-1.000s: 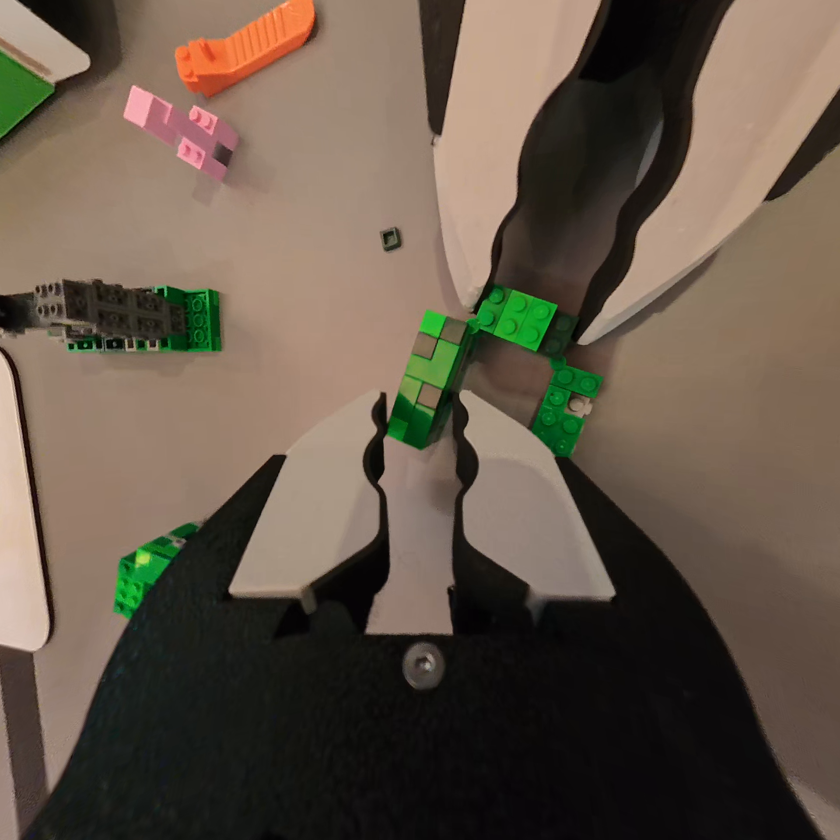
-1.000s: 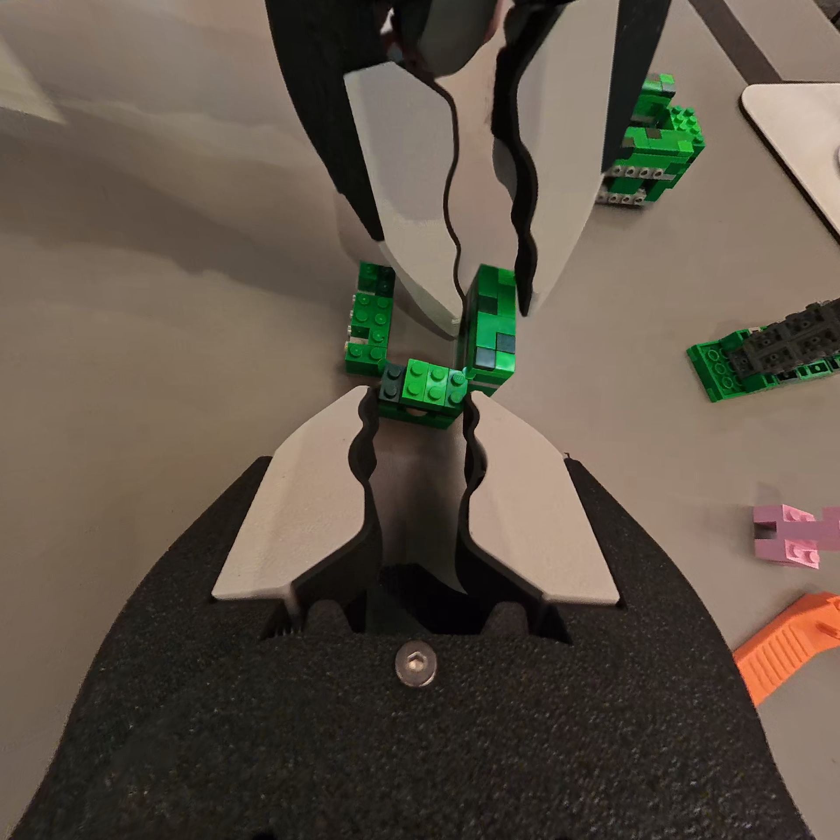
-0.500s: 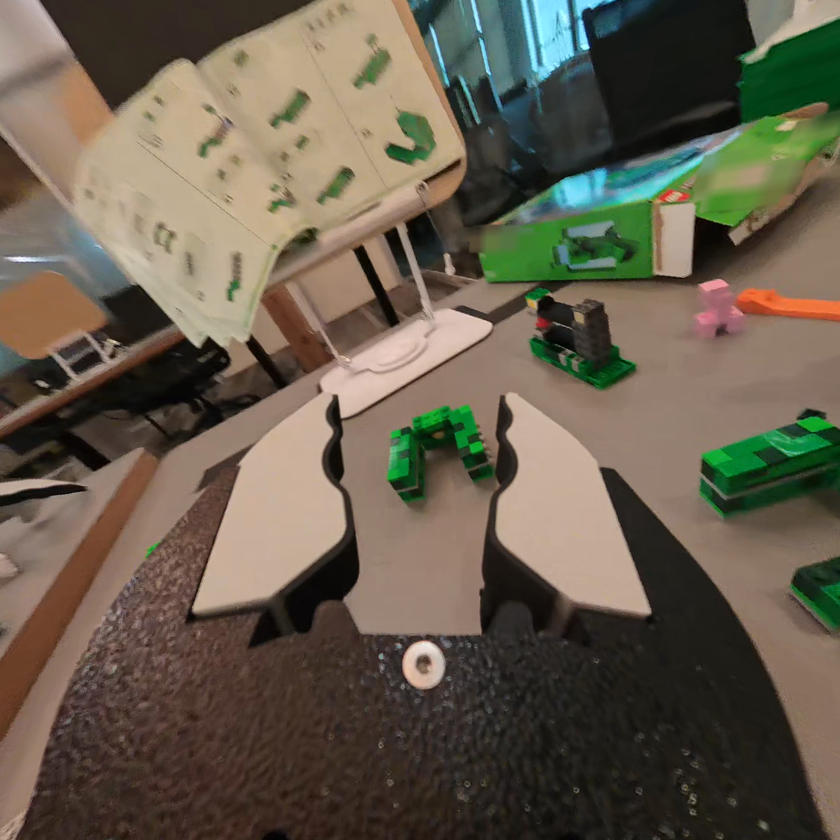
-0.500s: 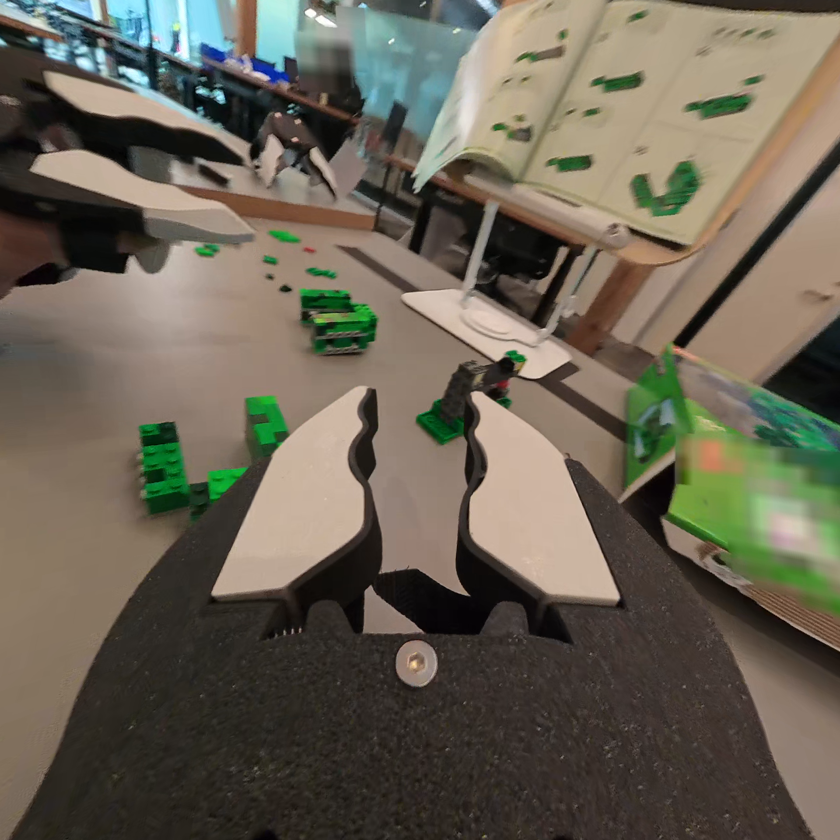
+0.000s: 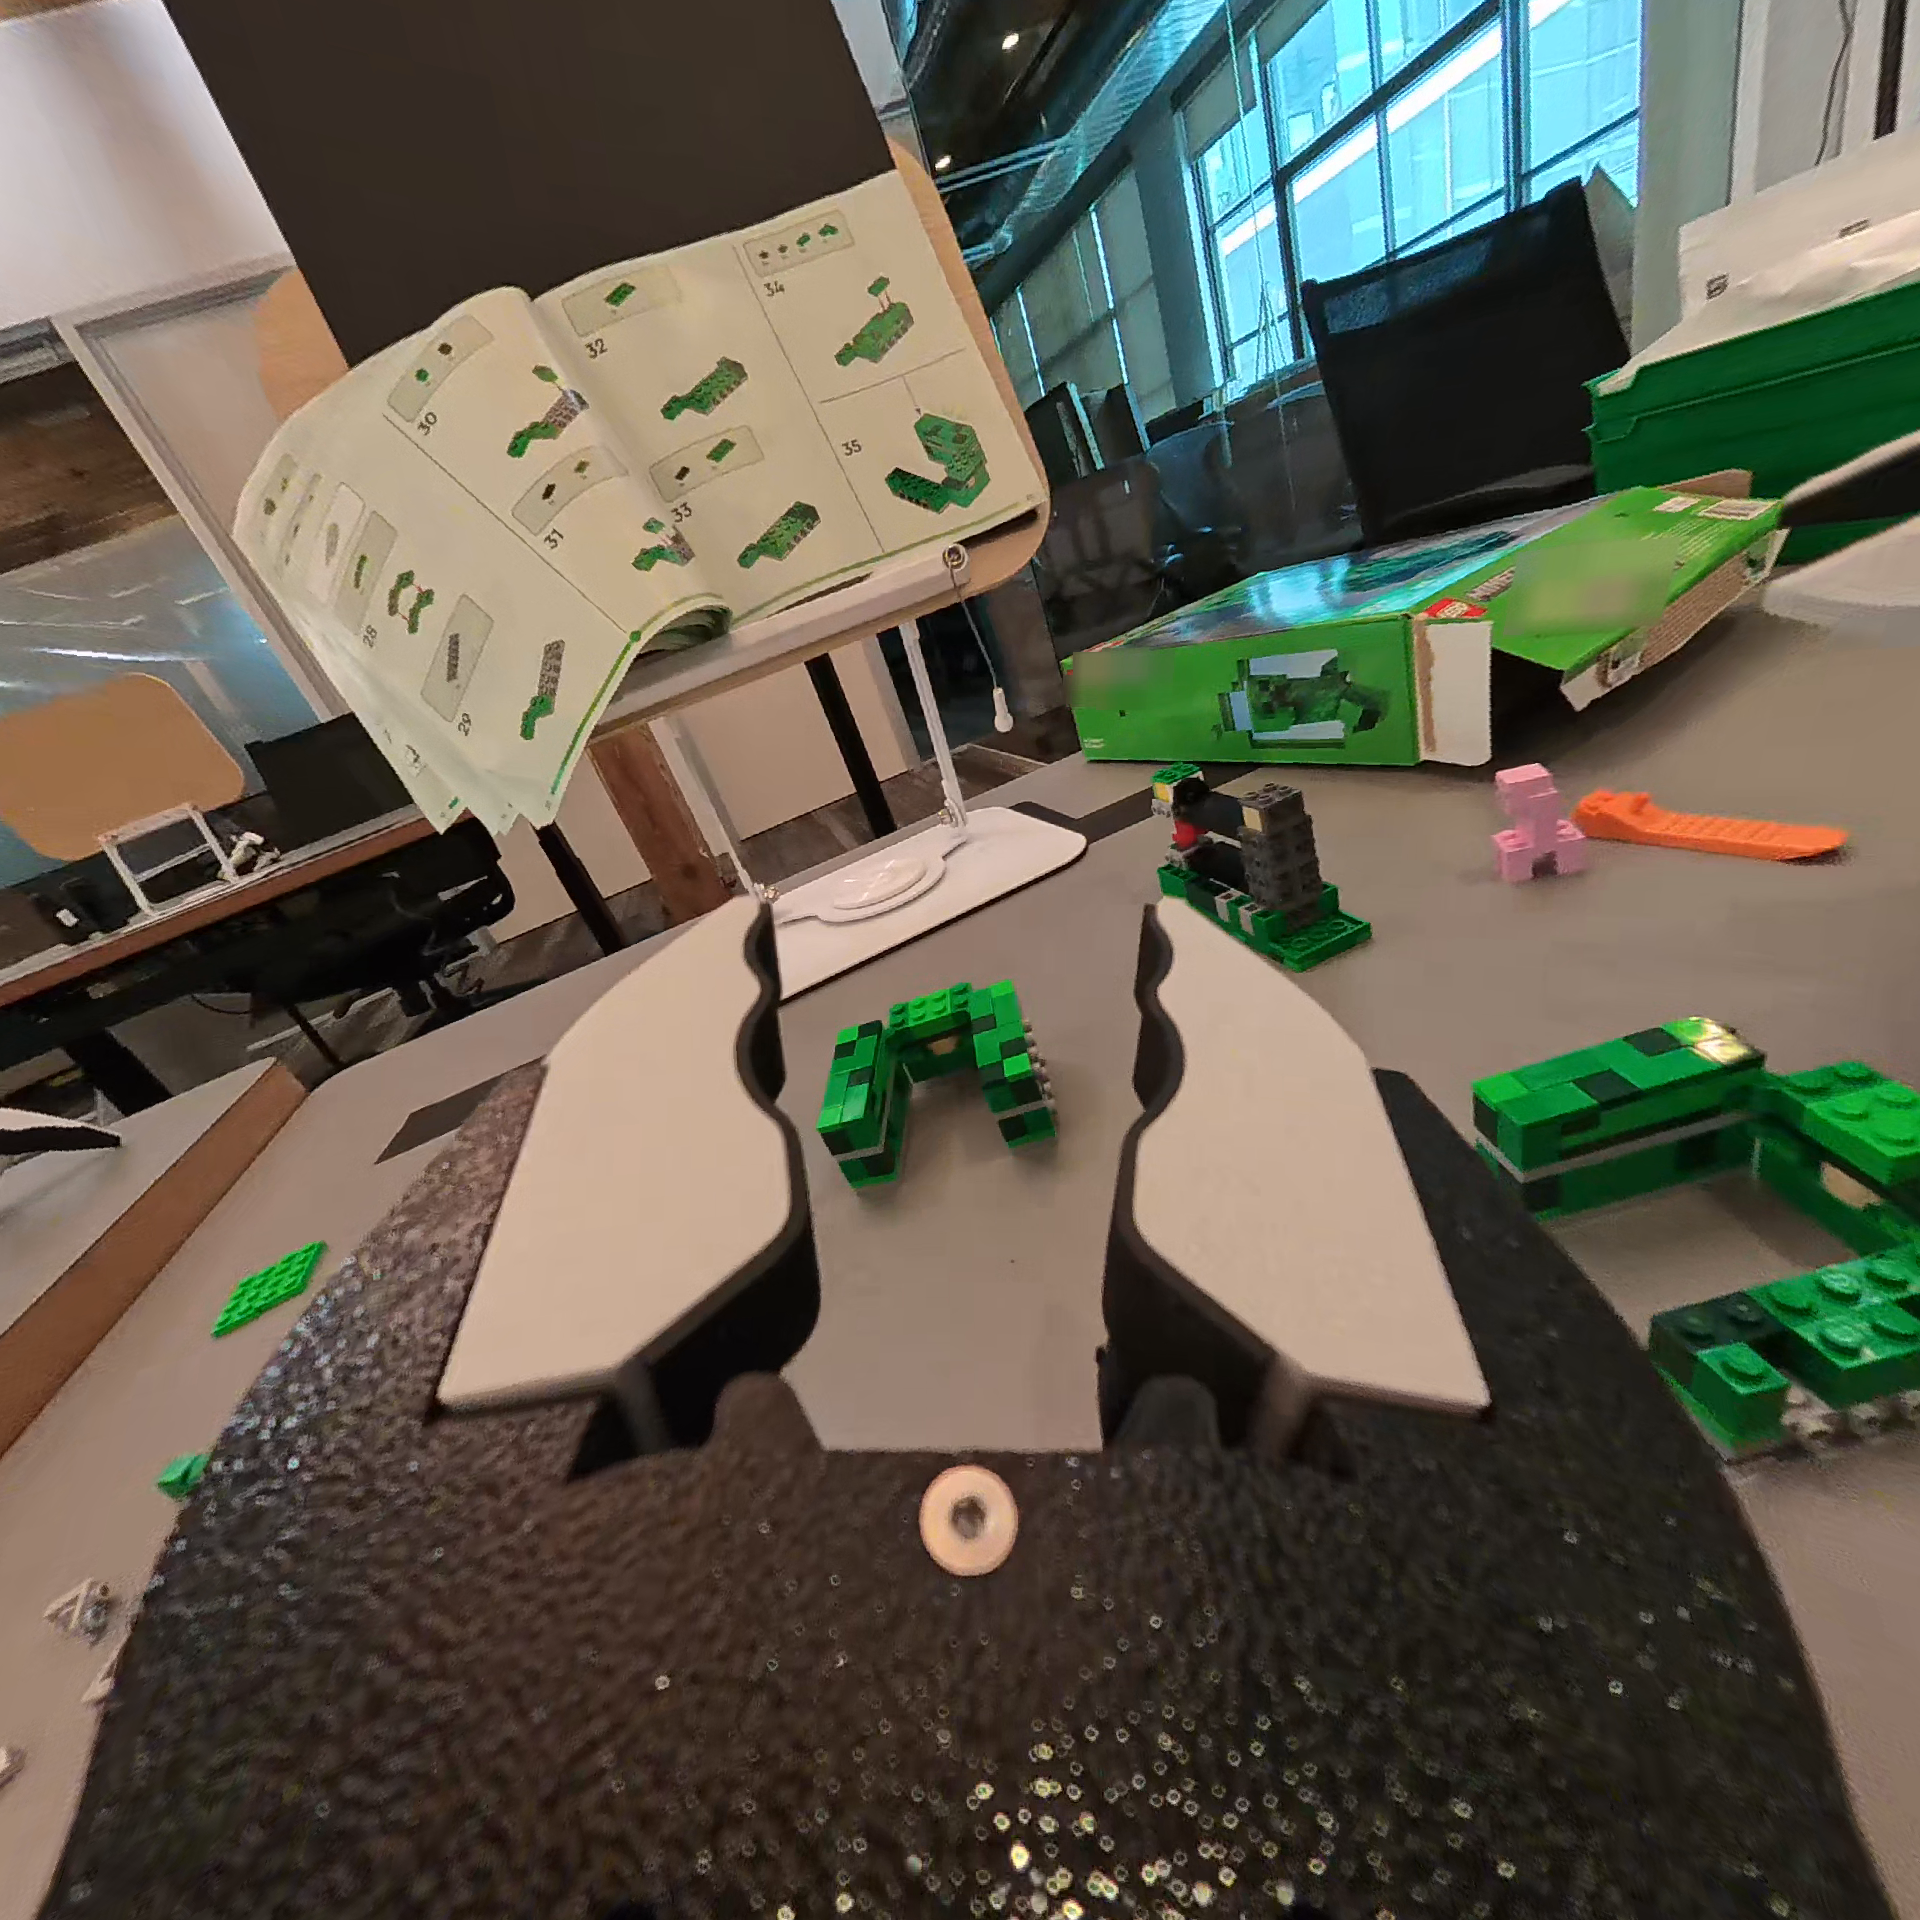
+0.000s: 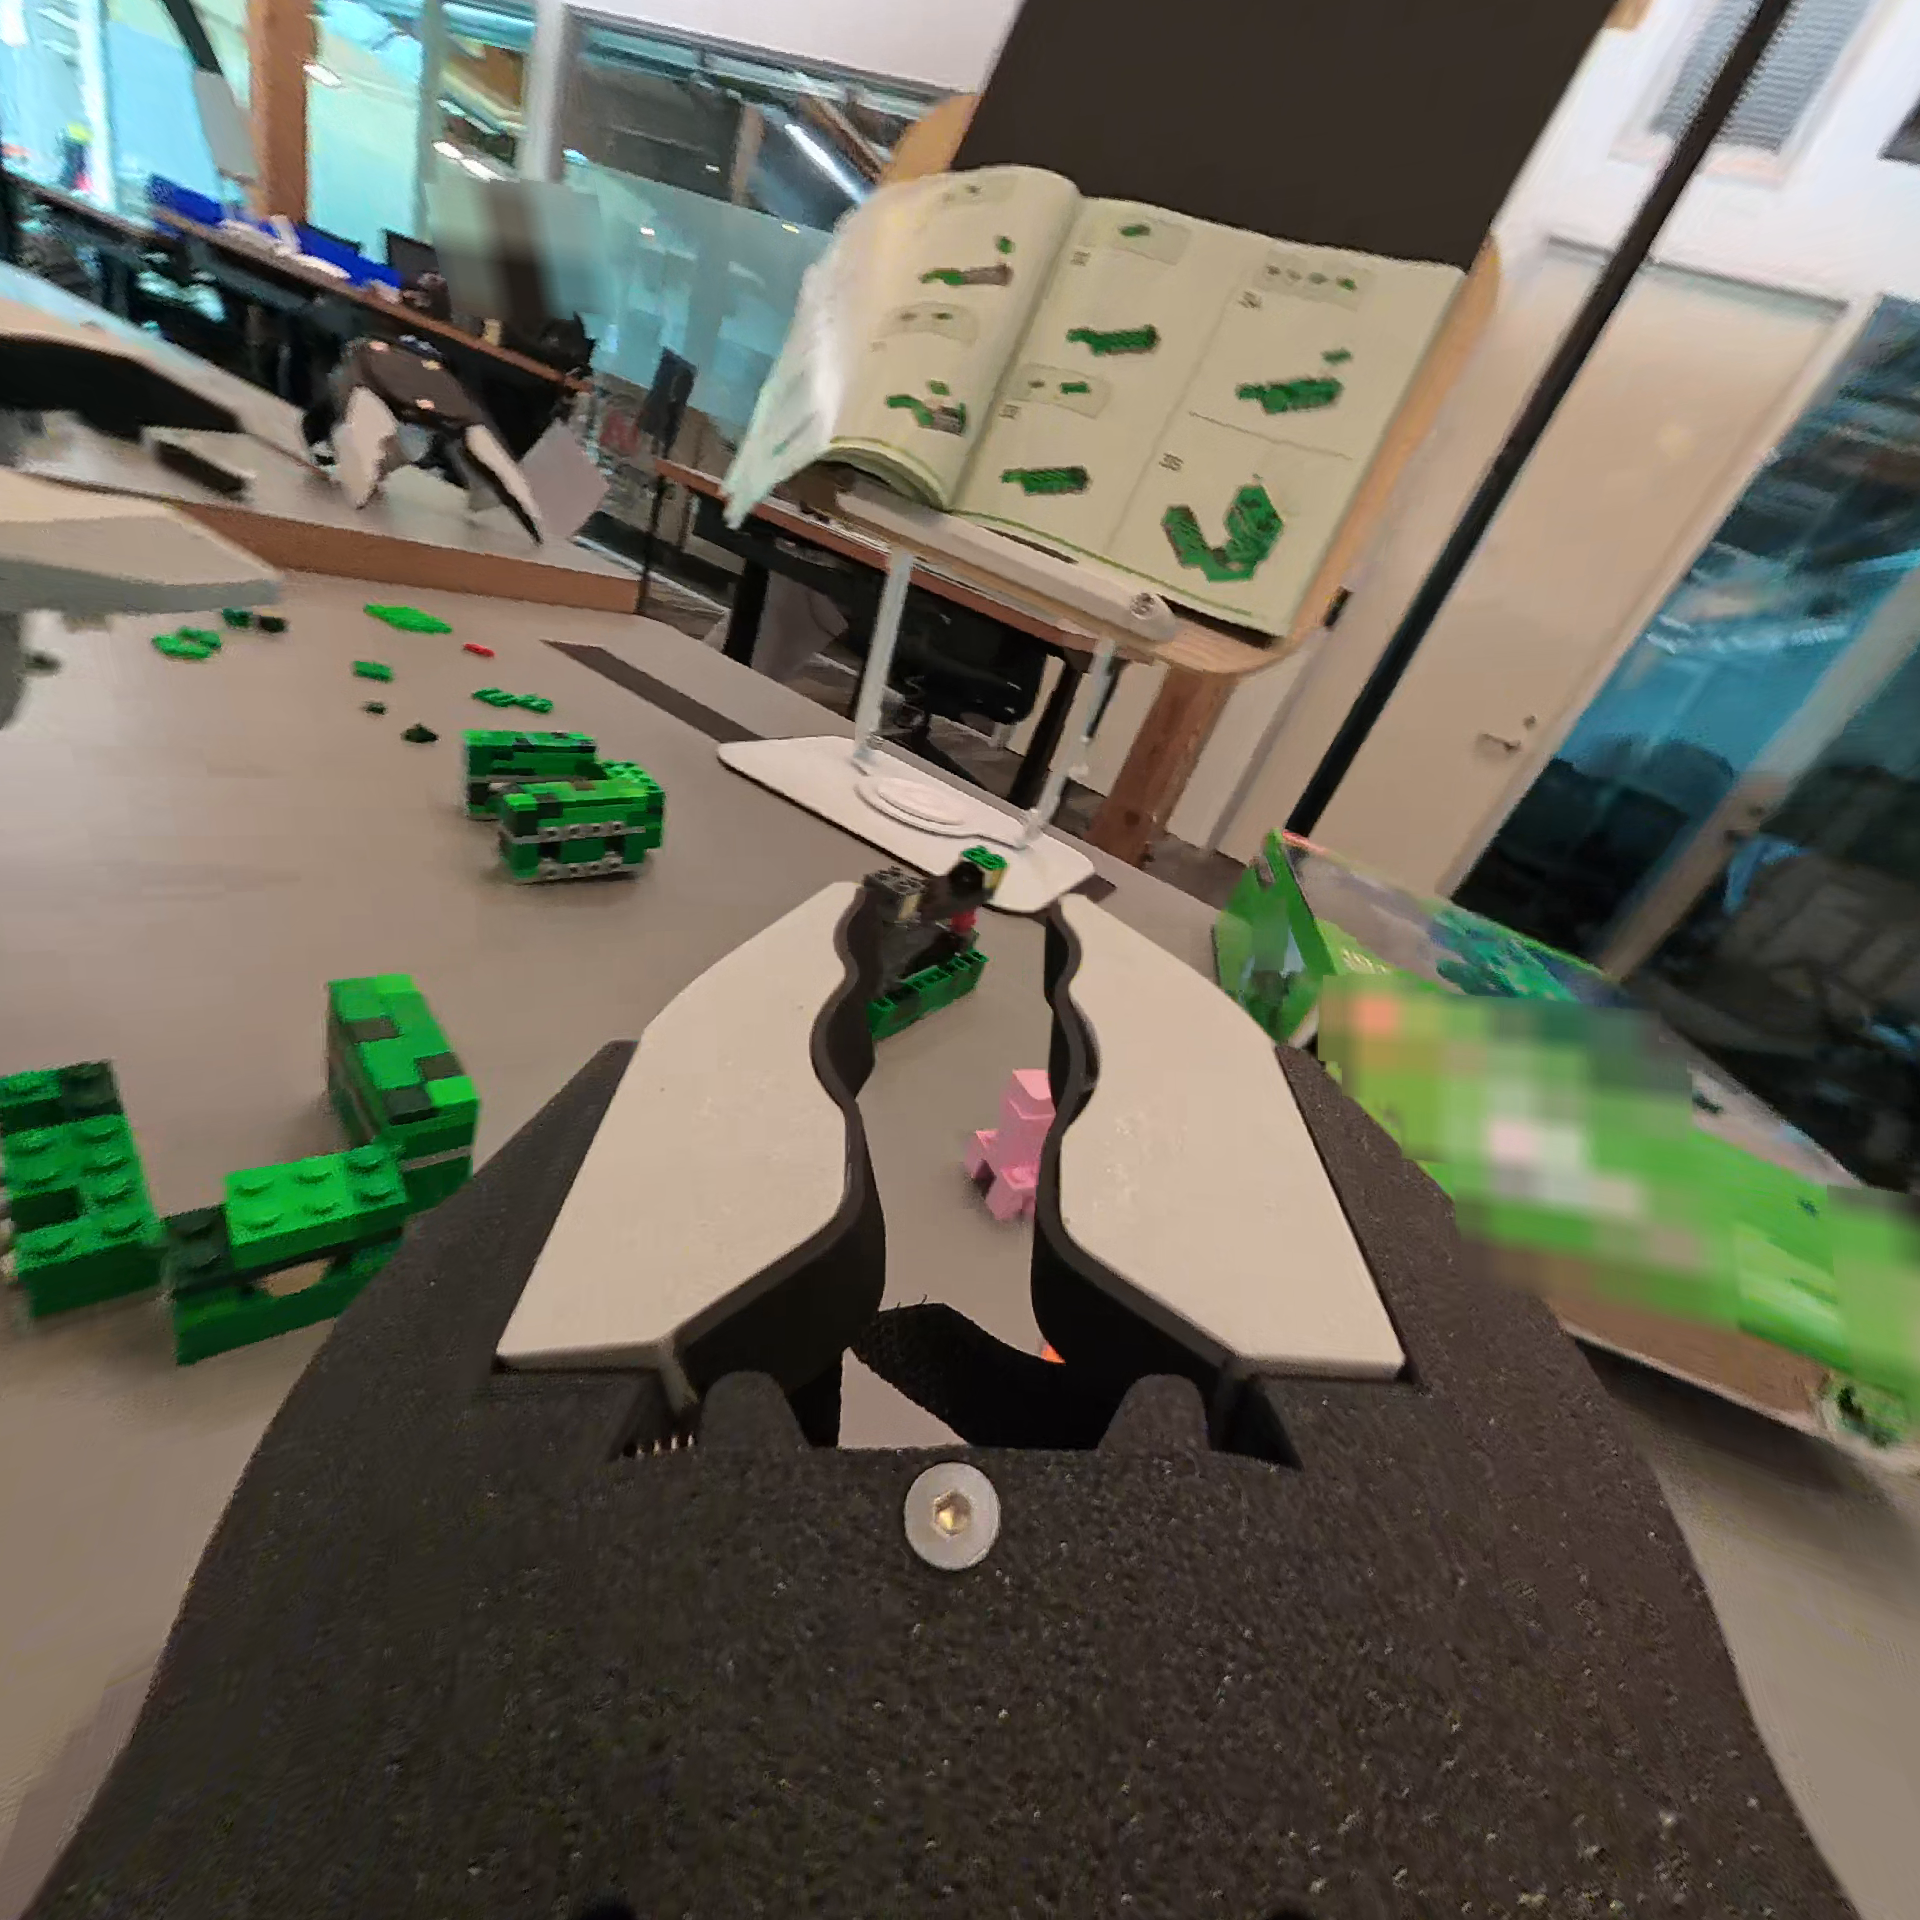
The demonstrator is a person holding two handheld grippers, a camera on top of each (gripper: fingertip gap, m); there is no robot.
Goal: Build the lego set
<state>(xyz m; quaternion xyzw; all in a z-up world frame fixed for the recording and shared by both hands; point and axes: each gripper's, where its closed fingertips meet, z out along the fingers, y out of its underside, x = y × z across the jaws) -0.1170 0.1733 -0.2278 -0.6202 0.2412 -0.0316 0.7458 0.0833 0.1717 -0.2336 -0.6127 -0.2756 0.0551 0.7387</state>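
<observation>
My left gripper point(image 5: 956, 925) is open and empty, held above the grey table point(image 5: 935, 1299). A small green arch-shaped build point(image 5: 935, 1070) stands on the table in line between its fingers. A green U-shaped build point(image 5: 1714, 1164) lies to its right, apart from both grippers; it also shows at the left of the right wrist view point(image 6: 239, 1195). My right gripper point(image 6: 954, 904) is open and empty, above the table. A pink brick pig point(image 6: 1008, 1143) and a dark grey build on a green base point(image 6: 925, 956) lie beyond its fingers.
An open instruction booklet point(image 5: 623, 468) rests on a white stand at the back. A green set box point(image 5: 1299, 675) and an orange brick separator point(image 5: 1704, 831) lie at the back right. Several loose green pieces point(image 6: 405, 618) are scattered far left. A green plate point(image 5: 268, 1286) lies near the left edge. The pink brick pig point(image 6: 1008, 1143) is about 11 cm from my right fingertips. It turns up in the left wrist view point(image 5: 1544, 823) as well.
Both grippers let go of the green U-shaped build, drew back and tilted up from facing the table to looking across it. The left jaws opened wider.
</observation>
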